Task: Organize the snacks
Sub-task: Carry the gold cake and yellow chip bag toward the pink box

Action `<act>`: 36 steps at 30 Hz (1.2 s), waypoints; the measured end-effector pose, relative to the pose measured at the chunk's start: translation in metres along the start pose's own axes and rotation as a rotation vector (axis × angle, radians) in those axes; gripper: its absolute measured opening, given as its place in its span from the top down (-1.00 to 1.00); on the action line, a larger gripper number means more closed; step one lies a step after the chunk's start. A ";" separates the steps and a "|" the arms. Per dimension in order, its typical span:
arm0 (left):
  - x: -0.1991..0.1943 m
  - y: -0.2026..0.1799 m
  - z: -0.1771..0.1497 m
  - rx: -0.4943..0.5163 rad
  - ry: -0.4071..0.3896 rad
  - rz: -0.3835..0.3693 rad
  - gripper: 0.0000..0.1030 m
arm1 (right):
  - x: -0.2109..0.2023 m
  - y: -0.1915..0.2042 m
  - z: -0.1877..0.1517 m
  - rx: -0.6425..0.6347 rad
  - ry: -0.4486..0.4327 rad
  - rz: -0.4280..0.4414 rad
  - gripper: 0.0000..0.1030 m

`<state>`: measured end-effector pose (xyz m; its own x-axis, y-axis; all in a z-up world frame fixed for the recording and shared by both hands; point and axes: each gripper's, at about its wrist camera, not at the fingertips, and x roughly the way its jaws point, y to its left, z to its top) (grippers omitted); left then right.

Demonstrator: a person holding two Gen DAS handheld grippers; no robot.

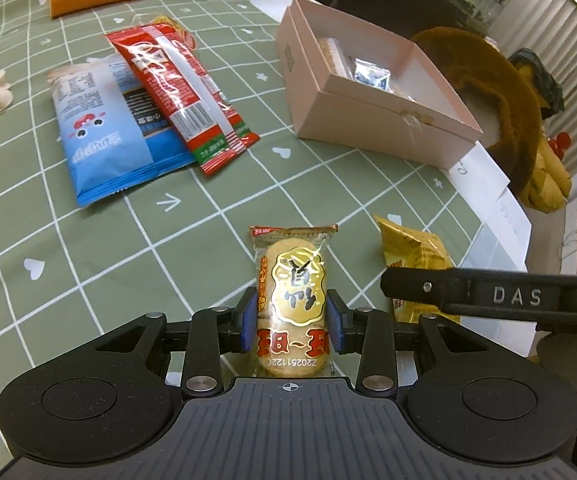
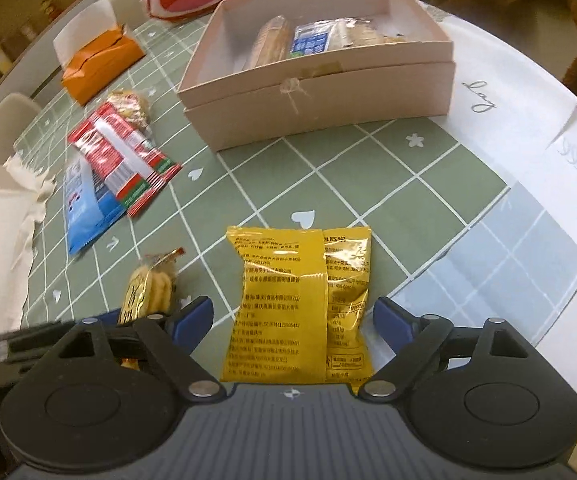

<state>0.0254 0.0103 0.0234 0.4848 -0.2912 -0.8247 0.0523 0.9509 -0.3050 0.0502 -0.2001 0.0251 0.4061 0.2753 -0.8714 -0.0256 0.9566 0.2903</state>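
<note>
Cracker (image 1: pixel 291 304), brittle in slick wrap, sits pinched in left tongs (image 1: pixel 292 322); right tongs (image 2: pixel 292 330) gape around the light, crinkly pouch (image 2: pixel 298 308)—grip its middle.

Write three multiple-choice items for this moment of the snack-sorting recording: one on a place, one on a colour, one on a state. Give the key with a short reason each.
1. Where does the red packet lie?
A. Inside the pink box
B. Partly on top of the blue packet
C. Between the right gripper's fingers

2. What colour is the packet between the fingers of the right gripper?
A. Yellow
B. Blue
C. Red

3. What is the state of the left gripper?
A. Open over bare cloth
B. Shut on the rice cracker packet
C. Shut on the yellow packet

Key: B, the red packet overlaps the blue one on the tablecloth, away from the pink box. A, the wrapper is yellow, with the blue pads clear of both its sides. B, both blue pads press the cracker packet's sides.
</note>
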 end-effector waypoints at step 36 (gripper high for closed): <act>0.004 0.020 0.019 -0.069 0.006 -0.056 0.22 | 0.008 0.017 0.013 -0.124 0.017 -0.128 -0.41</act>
<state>0.0447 0.0301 0.0225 0.4773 -0.3445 -0.8084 0.0188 0.9237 -0.3826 0.0649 -0.1831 0.0277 0.3977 0.1509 -0.9050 -0.0872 0.9881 0.1265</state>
